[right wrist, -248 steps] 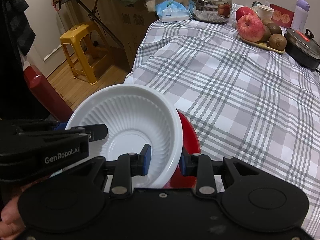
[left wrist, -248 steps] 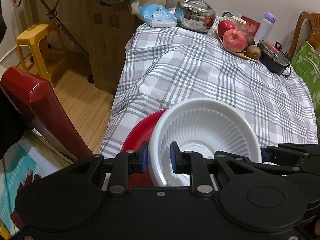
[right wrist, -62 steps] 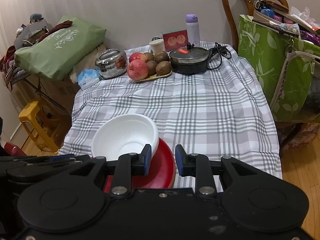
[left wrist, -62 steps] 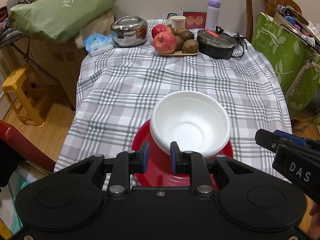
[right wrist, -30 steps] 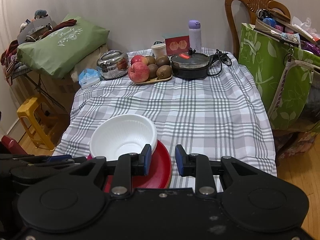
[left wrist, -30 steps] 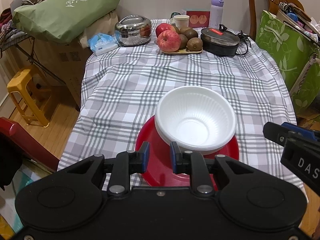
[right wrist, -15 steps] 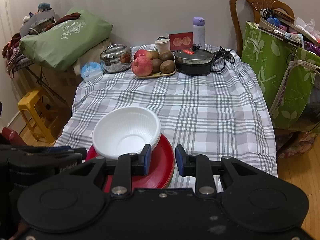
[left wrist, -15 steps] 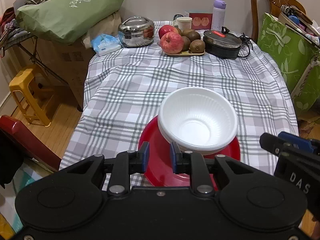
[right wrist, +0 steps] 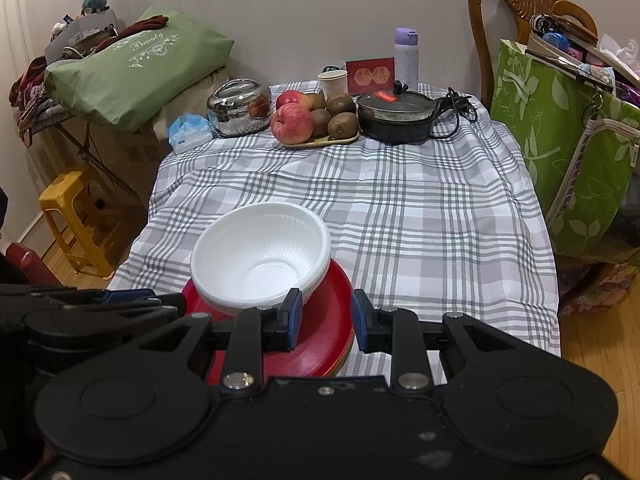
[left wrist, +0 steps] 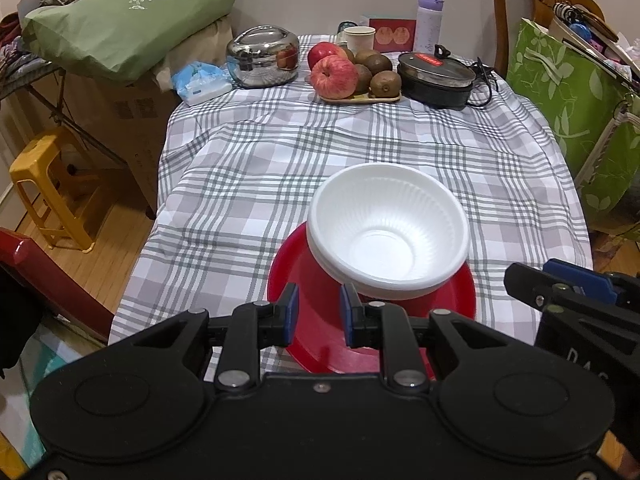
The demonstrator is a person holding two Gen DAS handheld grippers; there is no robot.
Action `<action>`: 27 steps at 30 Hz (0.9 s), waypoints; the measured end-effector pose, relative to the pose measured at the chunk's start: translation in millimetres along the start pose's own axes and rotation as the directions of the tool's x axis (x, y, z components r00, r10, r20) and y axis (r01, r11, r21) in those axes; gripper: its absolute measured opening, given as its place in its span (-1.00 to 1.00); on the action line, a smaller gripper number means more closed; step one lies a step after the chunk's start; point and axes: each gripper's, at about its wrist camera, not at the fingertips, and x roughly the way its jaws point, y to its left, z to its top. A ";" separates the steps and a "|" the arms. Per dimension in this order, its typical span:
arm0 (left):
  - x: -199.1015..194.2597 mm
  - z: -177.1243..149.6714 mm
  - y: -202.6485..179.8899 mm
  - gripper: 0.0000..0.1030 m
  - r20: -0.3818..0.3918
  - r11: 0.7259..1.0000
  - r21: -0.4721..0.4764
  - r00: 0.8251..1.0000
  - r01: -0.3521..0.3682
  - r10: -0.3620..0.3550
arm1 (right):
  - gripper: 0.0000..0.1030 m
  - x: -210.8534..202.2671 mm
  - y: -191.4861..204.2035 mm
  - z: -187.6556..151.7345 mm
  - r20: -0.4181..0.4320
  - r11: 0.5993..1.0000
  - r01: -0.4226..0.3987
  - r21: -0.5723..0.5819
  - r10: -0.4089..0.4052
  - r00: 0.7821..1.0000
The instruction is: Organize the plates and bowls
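Note:
A stack of white ribbed bowls sits on a stack of red plates at the near edge of the checked table. My left gripper is open and empty, above the plates' near left rim, not touching them. My right gripper is open and empty, held over the plates' near right rim, right of the bowls. Each gripper shows at the edge of the other's view.
At the table's far end stand a steel pot, a fruit tray with apples and kiwis, a black electric pan, a cup and a purple bottle. A green bag and chair are right; a yellow stool is left.
Both grippers let go of the bowl and drew back and up from the stack. In the last second they drifted only slightly; the bowls and plates stay still.

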 end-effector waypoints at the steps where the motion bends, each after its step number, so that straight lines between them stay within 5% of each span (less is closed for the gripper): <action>1: -0.3 0.0 -0.3 -0.45 0.002 1.000 0.001 1.000 0.000 0.000 | -0.44 0.1 -0.2 -0.1 0.000 1.000 0.000 0.000 0.000 1.000; 27: -1.2 -0.4 0.5 -0.45 0.001 1.000 -0.010 1.000 -0.001 0.001 | -0.44 0.8 -0.6 -0.5 -0.005 1.000 -0.003 -0.002 0.003 1.000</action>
